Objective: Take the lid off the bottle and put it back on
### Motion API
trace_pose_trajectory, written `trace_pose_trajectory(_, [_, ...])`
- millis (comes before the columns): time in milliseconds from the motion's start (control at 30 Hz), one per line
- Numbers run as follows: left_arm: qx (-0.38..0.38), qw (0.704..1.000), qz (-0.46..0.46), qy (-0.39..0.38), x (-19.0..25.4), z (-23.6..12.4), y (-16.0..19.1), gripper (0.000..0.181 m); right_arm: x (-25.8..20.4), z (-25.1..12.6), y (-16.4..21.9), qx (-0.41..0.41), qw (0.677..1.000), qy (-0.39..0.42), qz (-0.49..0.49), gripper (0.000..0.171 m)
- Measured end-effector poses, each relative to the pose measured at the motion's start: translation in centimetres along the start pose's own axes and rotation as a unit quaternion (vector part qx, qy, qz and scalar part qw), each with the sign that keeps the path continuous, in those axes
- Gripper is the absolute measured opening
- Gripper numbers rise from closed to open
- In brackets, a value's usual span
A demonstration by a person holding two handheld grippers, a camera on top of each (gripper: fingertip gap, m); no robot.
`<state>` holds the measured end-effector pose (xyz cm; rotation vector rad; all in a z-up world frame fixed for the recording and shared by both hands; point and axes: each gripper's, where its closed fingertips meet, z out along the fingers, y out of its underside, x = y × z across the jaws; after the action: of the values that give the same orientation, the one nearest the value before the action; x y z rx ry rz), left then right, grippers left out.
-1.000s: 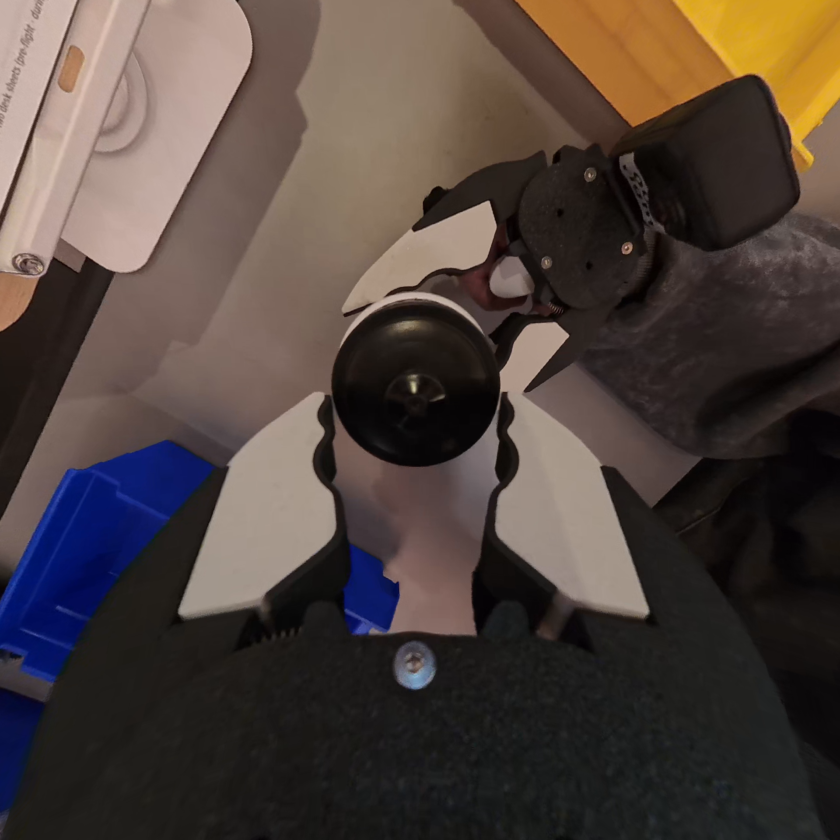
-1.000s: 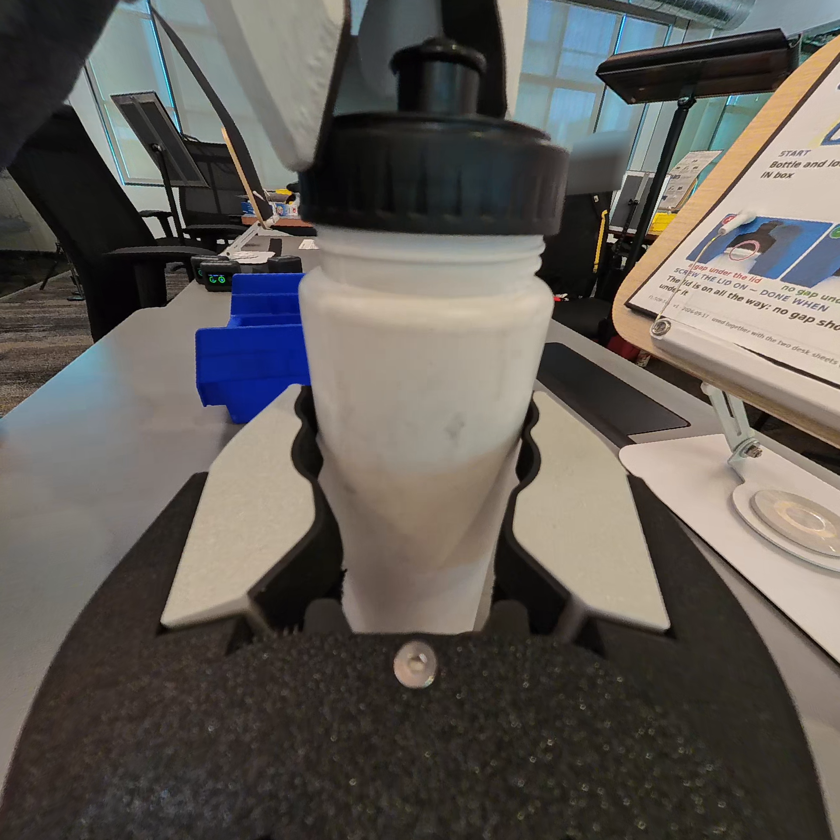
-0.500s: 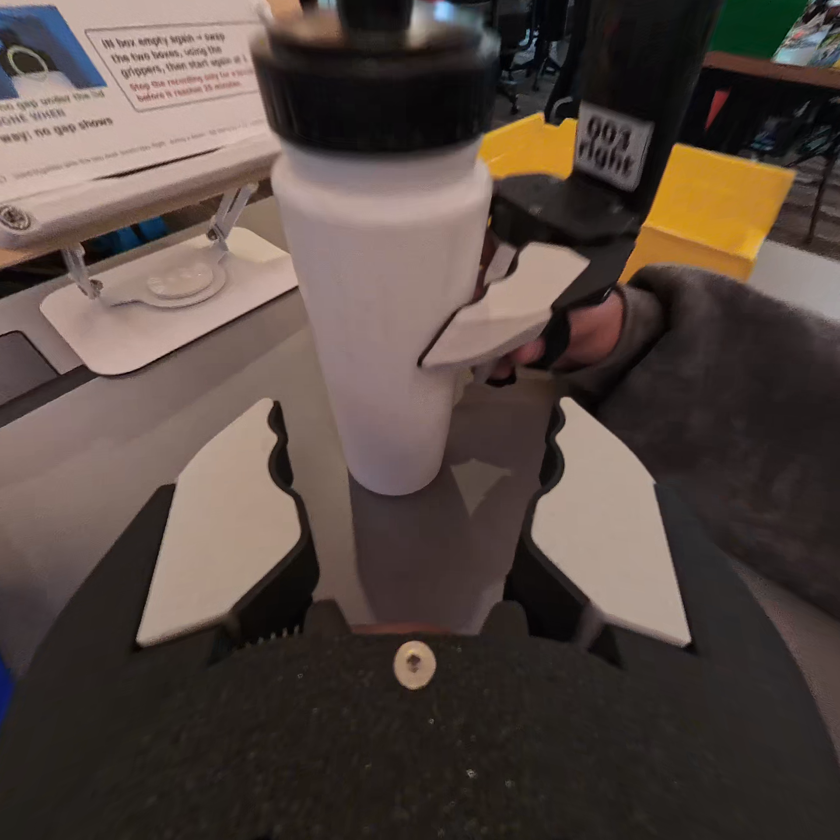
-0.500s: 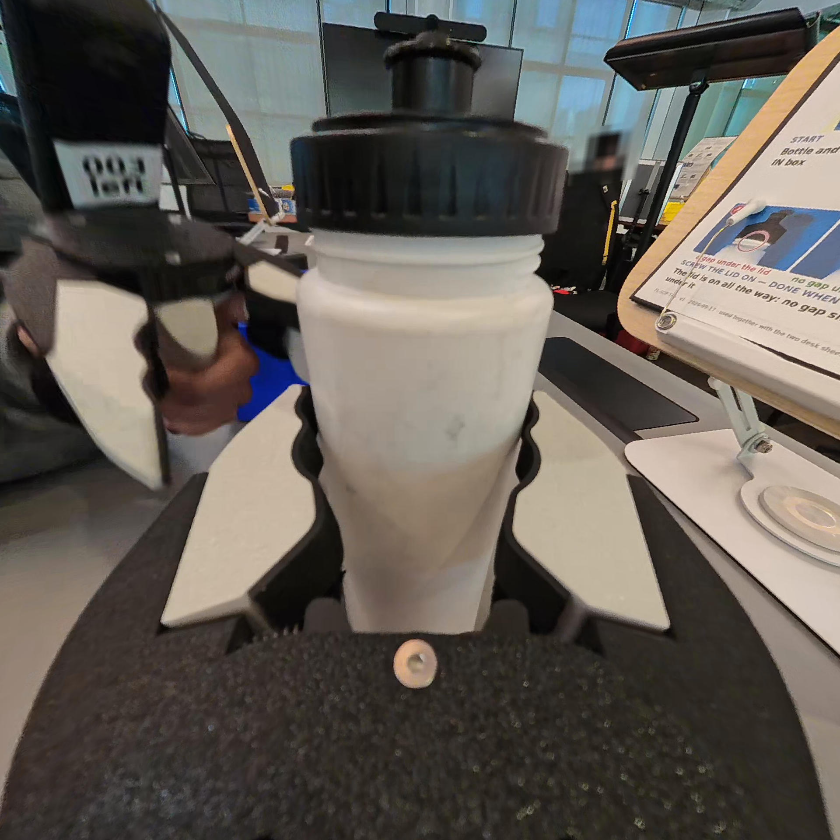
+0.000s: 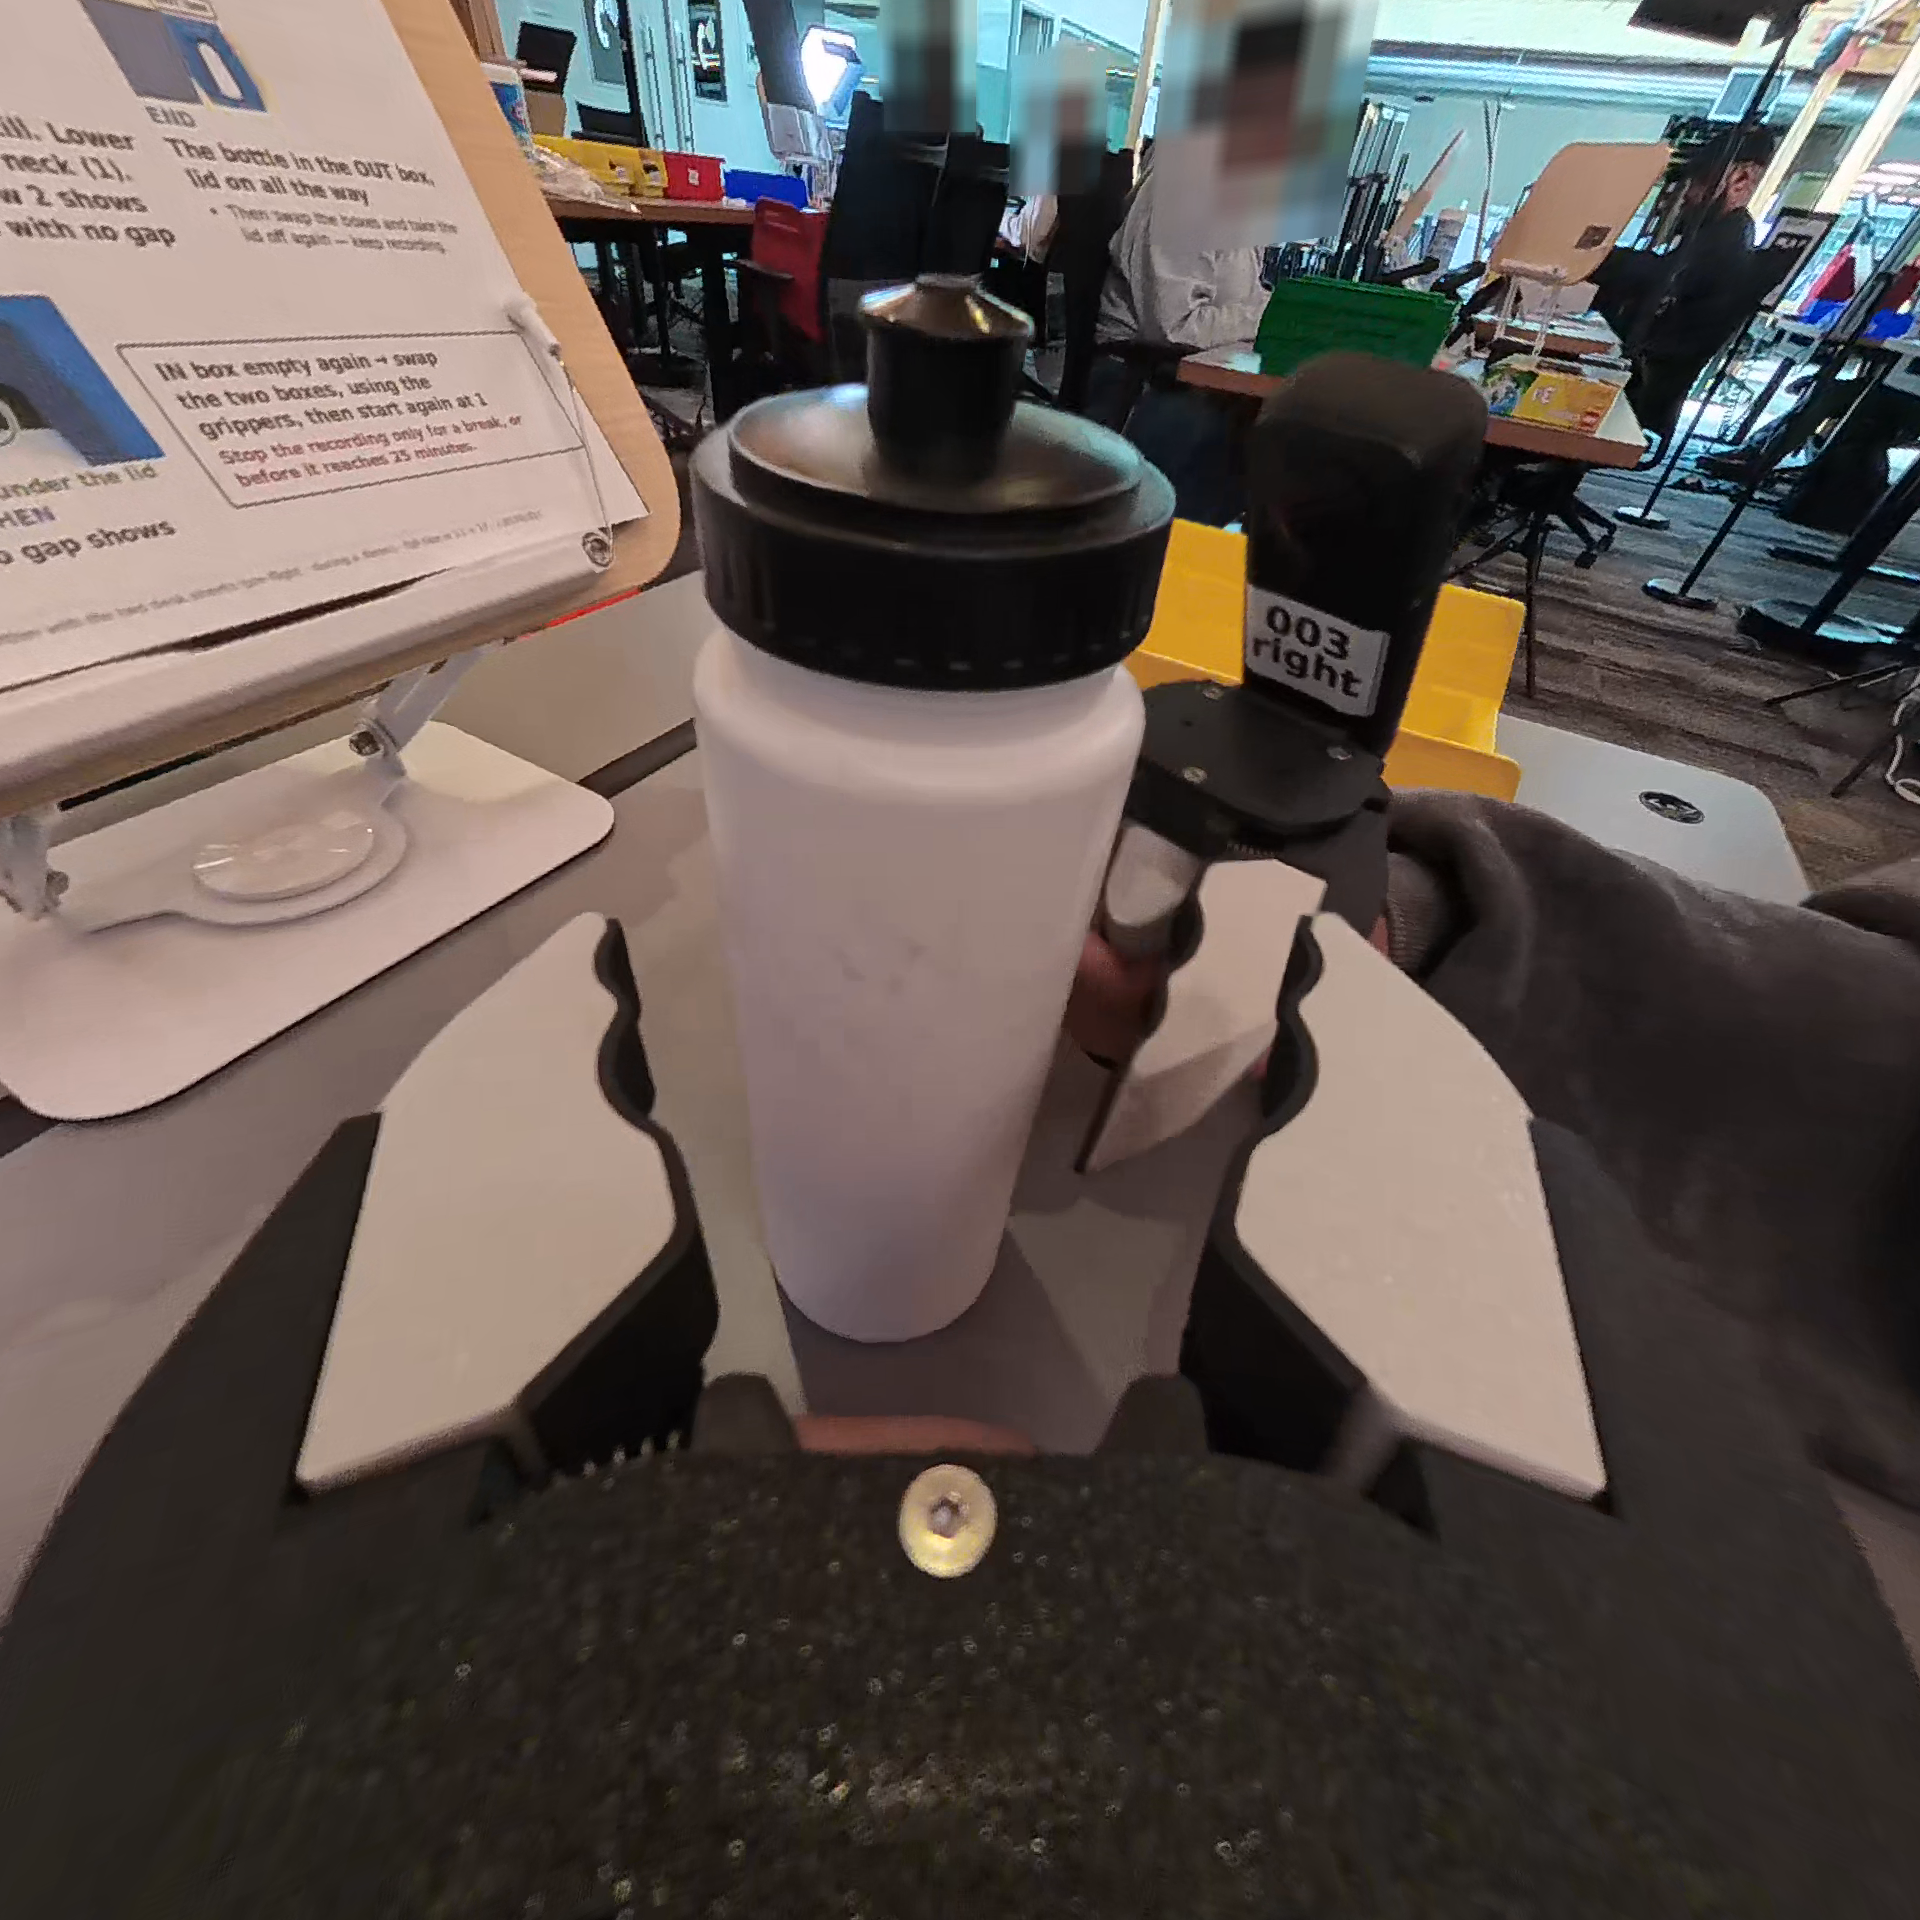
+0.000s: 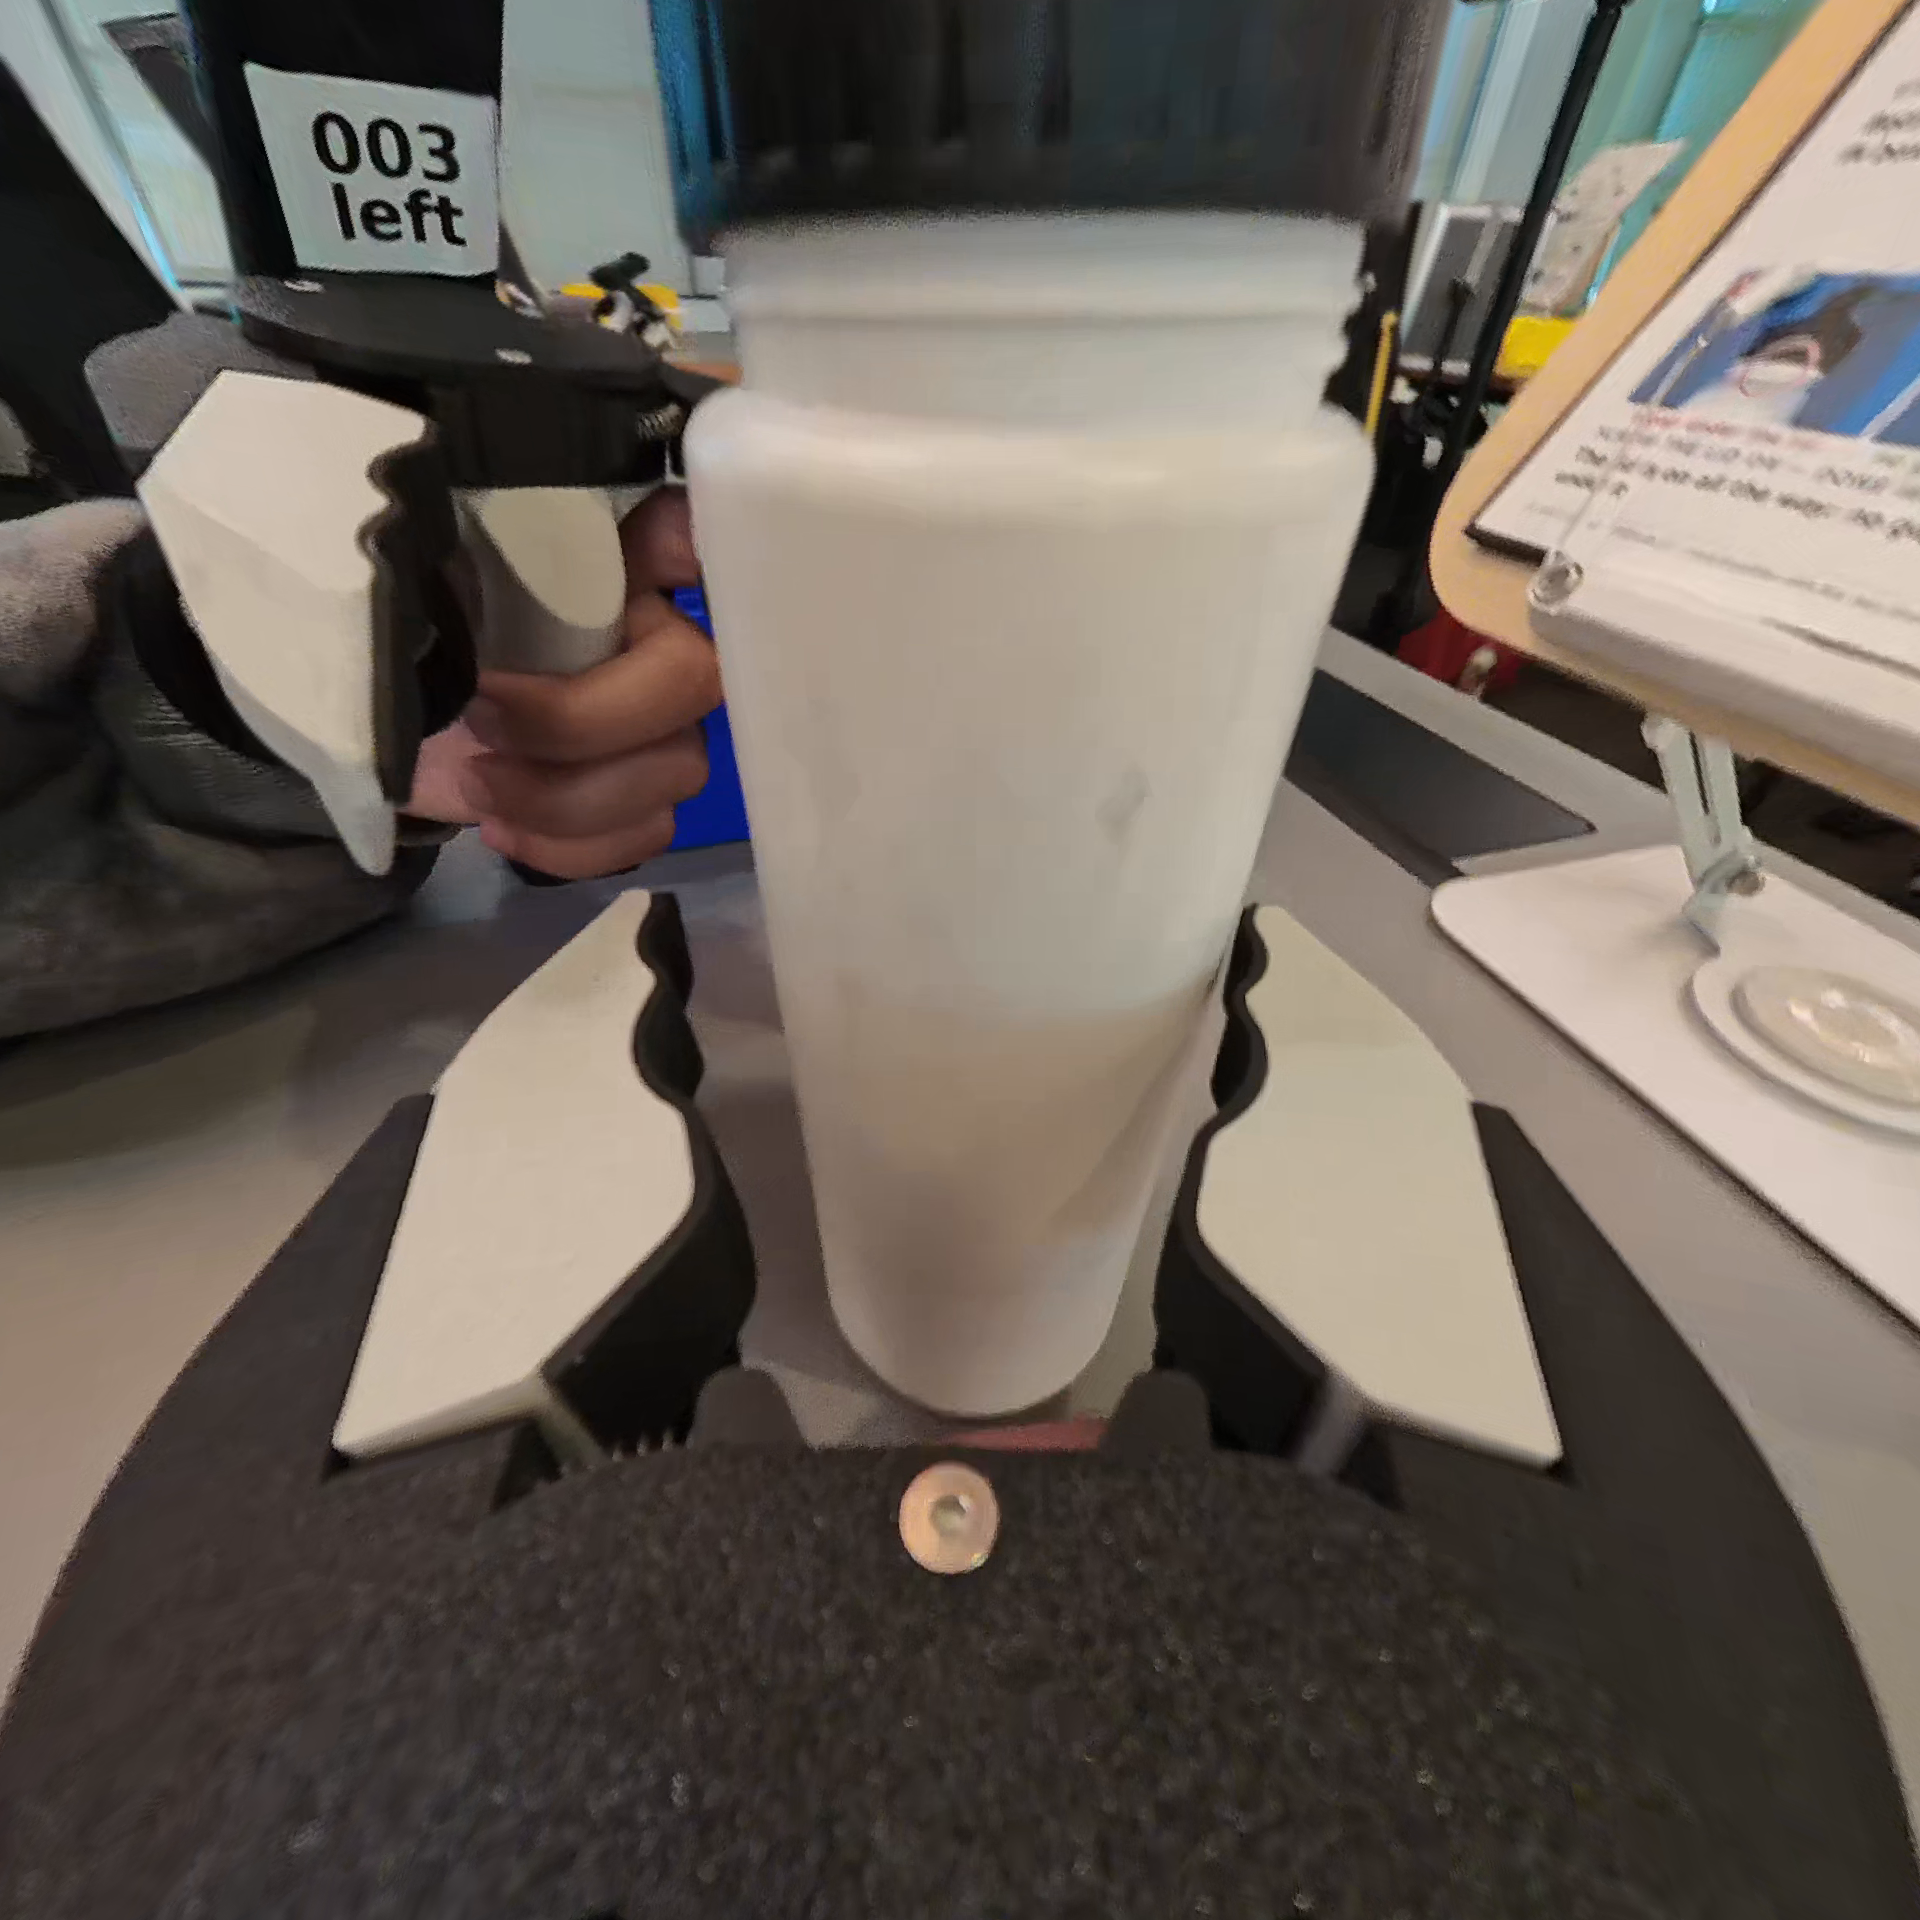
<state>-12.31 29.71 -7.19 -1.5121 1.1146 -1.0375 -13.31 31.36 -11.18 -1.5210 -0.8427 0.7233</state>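
Standing bottle: white plastic cylindrical bottle, upright on the grey table top, between the two grippers.
Lid: black ribbed screw cap with a black pull spout, seated on the bottle's neck; in the right wrist view a band of white neck shows under the cap's rim.
Left gripper: black-and-white two-finger tongs, fingers spread wide to either side of the bottle's lower body, clear gaps on both sides, nothing held.
Right gripper: matching tongs, fingers parted around the bottle's lower half; the far finger looks to lie at the wall, the near one stands off it, and blur leaves contact undecided.
Right gripper, from the left tongs: seen just beyond the bottle to the right, held by a hand in a grey sleeve.
Left gripper, from the right tongs: seen to the left of the bottle, fingers apart, a hand around its grip.
Left of the left tongs: white metal stand bearing a tilted printed instruction sheet on a wooden board.
Behind the right tongs' handle: yellow plastic bin.
Behind the bottle, from the right tongs: small patch of blue bin.
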Motion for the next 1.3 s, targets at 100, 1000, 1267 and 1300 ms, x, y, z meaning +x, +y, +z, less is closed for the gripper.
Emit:
trace_pose_trajectory(100, [0.005,1.000,0.001,0.011,-0.3,1.2,-0.4,0.114,-0.3,-1.9,1.1,-0.013,0.998,0.048,0.047,0.110])
trace_pose_trajectory(1000, [0.099,0.994,0.012,0.042,1.9,3.6,-0.5,0.087,-2.2,-6.4,-12.7,-0.525,0.818,-0.159,-0.173,0.097])
trace_pose_trajectory(1267, [0.100,0.994,0.009,0.047,2.2,3.5,-0.4,0.087,-0.9,-4.6,-8.3,-0.628,0.742,-0.179,-0.152,0.091])
trace_pose_trajectory(1300, [0.099,0.994,0.009,0.048,2.2,3.5,-0.4,0.087,-0.8,-4.9,-8.0,-0.638,0.734,-0.181,-0.150,0.084])
